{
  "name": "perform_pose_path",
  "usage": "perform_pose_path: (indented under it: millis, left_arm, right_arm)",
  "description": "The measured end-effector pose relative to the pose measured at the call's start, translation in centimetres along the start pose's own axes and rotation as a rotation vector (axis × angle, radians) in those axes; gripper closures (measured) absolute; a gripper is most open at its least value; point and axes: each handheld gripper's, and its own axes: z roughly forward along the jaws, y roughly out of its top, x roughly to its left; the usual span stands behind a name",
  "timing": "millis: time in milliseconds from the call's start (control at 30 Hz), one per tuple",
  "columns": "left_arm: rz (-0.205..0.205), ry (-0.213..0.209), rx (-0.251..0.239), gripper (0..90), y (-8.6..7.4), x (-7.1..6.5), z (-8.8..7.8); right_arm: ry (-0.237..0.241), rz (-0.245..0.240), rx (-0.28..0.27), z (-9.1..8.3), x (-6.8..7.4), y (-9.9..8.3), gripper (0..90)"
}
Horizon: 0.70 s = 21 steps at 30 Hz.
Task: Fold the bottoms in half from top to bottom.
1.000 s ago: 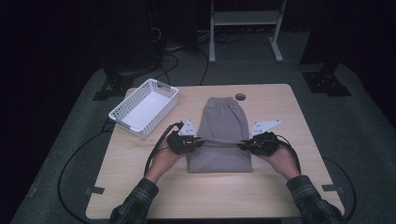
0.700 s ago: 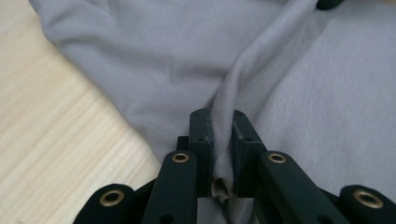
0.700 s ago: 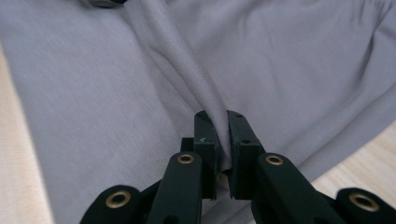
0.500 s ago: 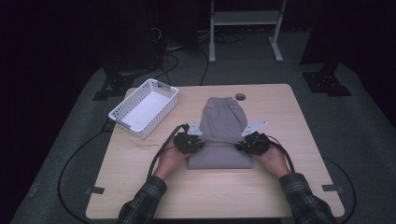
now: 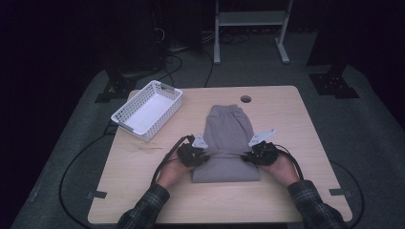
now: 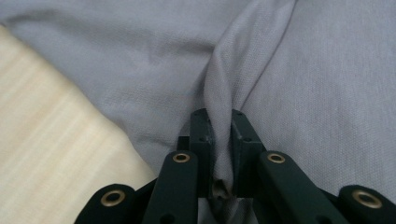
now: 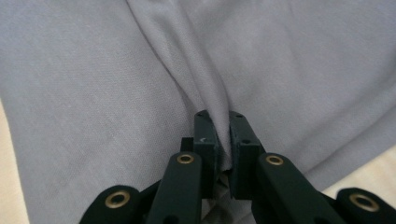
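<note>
A pair of grey shorts (image 5: 228, 143) lies on the wooden worktop (image 5: 143, 191), its elastic waistband toward the far edge and its near part doubled over into a broad band across the person's side. The garment's long axis runs straight away from the person, roughly down the middle of the worktop, and the fold crosses it at right angles. The left gripper (image 5: 195, 153) sits at the left edge of the cloth and the right gripper (image 5: 258, 155) at the right edge, both about level with the upper line of the folded band, so each hand is equally near its own side and neither reaches across. In the left gripper view the jaws are closed on a pinched ridge of the grey fabric (image 6: 219, 107), with pale wood showing off to one side; in the right gripper view the jaws are likewise clamped on a raised pleat of the same cloth (image 7: 205, 93). A taut crease runs between the two grips. Judging by this, the held edge is being laid down, and the next move depends on keeping both grips in line across the garment's width. A white slatted basket (image 5: 125, 114) stands well apart at the far left.
</note>
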Motion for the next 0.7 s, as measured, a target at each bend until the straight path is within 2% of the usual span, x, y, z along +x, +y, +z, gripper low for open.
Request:
perform_pose_path:
  millis: [67, 167, 267, 367, 400, 533, 700]
  left_arm:
    - [0.017, -0.008, 0.008, 82.1, -0.2, -0.9, -0.3]
    - [0.031, -0.011, 0.019, 82.1, -0.3, -1.6, -0.6]
    - [0.035, -0.032, 0.024, 82.1, -0.7, -2.7, -1.0]
    - [0.040, -0.045, 0.027, 82.1, -0.9, -3.1, -1.3]
    - [0.030, -0.063, 0.024, 82.1, -1.1, -3.5, -1.5]
    - [0.023, -0.090, 0.025, 82.1, -1.5, -4.1, -1.9]
    - [0.032, -0.114, 0.022, 82.1, -2.2, -5.4, -2.6]
  right_arm:
    - [0.014, -0.014, 0.014, -0.4, 0.8, -0.3, 83.5]
    - [0.023, -0.033, 0.025, -0.7, 1.5, -0.6, 83.5]
    - [0.031, -0.037, 0.038, -1.1, 2.3, -0.9, 83.5]
    - [0.044, -0.046, 0.040, -1.4, 2.8, -1.1, 83.5]
    - [0.053, -0.047, 0.043, -1.6, 3.4, -1.4, 83.5]
    - [0.063, -0.063, 0.048, -1.9, 4.2, -1.7, 83.5]
    - [0.092, -0.078, 0.054, -2.3, 5.3, -2.2, 83.5]
